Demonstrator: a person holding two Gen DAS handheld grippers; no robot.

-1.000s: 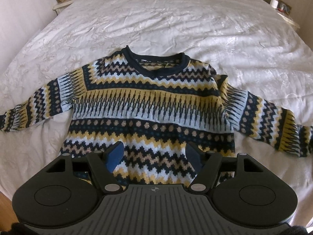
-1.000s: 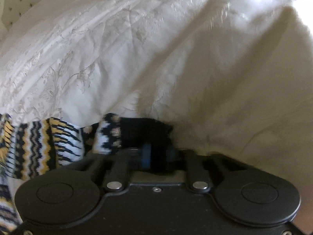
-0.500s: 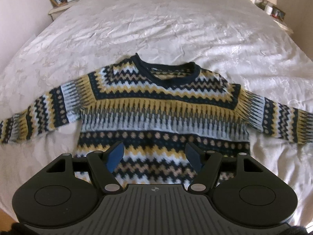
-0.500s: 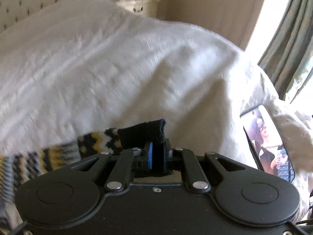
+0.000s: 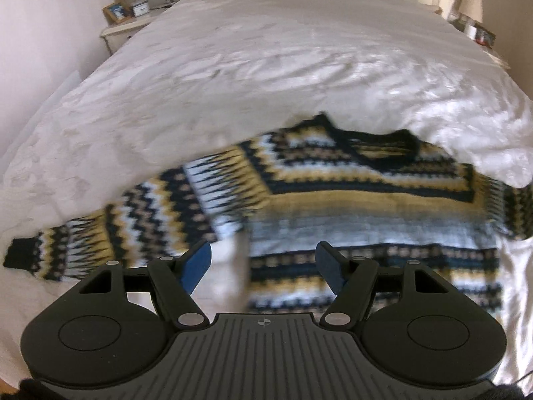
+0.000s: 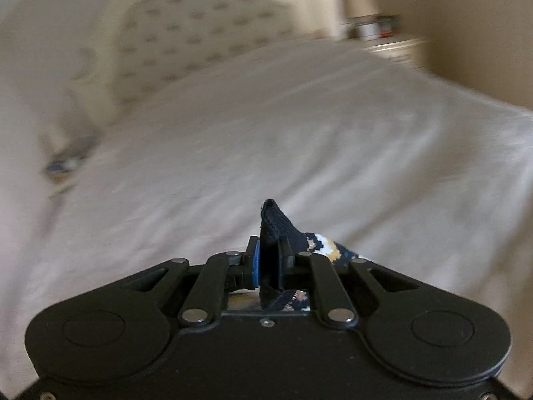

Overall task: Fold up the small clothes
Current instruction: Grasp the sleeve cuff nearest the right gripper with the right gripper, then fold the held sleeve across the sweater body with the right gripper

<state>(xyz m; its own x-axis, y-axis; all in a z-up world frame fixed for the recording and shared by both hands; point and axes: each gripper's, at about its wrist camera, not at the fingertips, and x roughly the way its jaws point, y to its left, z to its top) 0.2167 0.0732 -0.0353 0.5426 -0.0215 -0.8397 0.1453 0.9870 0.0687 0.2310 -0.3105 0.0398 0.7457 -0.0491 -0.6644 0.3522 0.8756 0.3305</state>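
right hand-held gripper (image 6: pixel 269 263) clamped on the sweater's dark cuff (image 6: pixel 278 225), raised off the bed (image 6: pixel 299 126). left hand-held gripper (image 5: pixel 263 268) jaws apart, empty, over the patterned sweater (image 5: pixel 333 200) spread flat on white bedding; headboard (image 6: pixel 200 23) beyond.

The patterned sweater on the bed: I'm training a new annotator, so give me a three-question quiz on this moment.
1. True or false: the left gripper is shut on the sweater.
2. Which part of the sweater is clamped in the right gripper? A) neckline B) dark sleeve cuff C) bottom hem
3. Fill in: the sweater lies on a white ____.

Key: 1 false, its jaws stand open and empty above the sweater. 2 B. 3 bedspread.
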